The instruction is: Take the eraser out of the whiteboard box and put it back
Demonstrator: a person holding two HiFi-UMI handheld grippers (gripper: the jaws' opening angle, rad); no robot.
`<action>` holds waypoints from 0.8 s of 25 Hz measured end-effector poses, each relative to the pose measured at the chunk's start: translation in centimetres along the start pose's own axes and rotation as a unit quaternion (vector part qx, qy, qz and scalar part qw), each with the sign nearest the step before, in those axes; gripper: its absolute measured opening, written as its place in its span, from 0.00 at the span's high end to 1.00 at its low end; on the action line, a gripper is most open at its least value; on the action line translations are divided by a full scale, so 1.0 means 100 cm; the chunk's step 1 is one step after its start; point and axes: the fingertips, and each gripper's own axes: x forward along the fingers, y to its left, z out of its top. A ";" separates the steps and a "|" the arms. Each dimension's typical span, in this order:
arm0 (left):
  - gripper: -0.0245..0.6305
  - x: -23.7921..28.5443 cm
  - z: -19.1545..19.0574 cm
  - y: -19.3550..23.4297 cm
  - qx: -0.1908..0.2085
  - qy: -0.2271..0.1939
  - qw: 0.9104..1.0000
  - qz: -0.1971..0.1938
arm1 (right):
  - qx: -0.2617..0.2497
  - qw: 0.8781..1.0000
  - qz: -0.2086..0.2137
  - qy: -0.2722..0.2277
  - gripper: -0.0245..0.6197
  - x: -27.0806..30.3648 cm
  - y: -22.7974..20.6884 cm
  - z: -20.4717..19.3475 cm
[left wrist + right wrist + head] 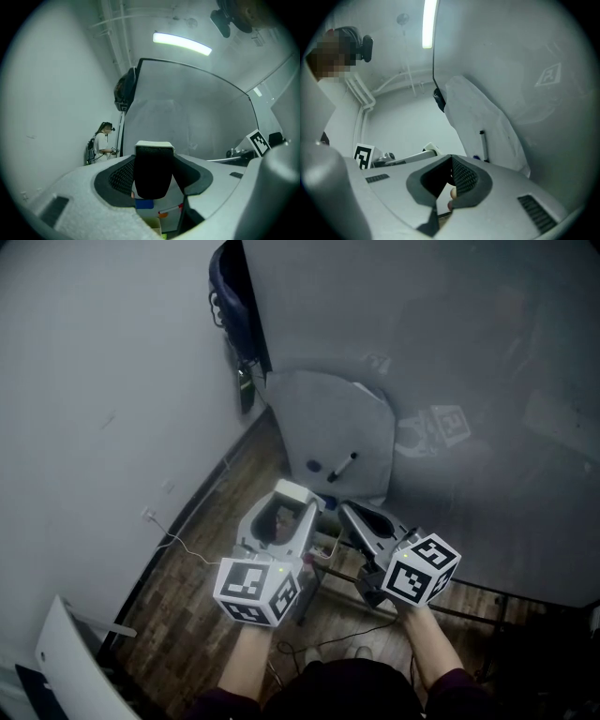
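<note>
My left gripper (281,514) is shut on the eraser (153,171), a block with black felt and a white back that stands upright between the jaws. In the head view the eraser (279,519) shows as a dark patch inside those jaws. Just ahead, the white whiteboard box (339,427) rests against the grey whiteboard (469,352), with a dark marker (342,465) on it. My right gripper (349,512) hangs beside the left one, its jaws together with nothing in them. From the right gripper view, the box (480,119) and the marker (483,144) lie ahead of the right gripper (451,180).
A dark headset (230,292) hangs at the whiteboard's top left corner. A white cable (173,542) runs along the wall over the wooden floor (187,601). A white panel (70,662) leans at the lower left. A person (99,147) stands far off by the wall.
</note>
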 end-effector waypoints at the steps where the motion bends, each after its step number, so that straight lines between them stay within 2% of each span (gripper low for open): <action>1: 0.60 -0.001 0.003 -0.001 0.005 -0.004 1.000 0.001 | -0.001 1.000 0.003 -0.003 0.96 0.000 0.001 0.003; 5: 0.60 -0.004 0.013 -0.003 0.021 -0.015 1.000 0.006 | -0.004 1.000 0.015 -0.017 0.96 -0.001 0.009 0.015; 10: 0.60 -0.008 0.018 -0.003 0.022 -0.026 0.999 0.009 | -0.009 0.999 0.019 -0.024 0.96 -0.003 0.013 0.021; 20: 0.60 -0.016 0.013 -0.001 0.021 -0.021 0.999 0.016 | -0.005 1.000 0.019 -0.021 0.96 -0.006 0.016 0.016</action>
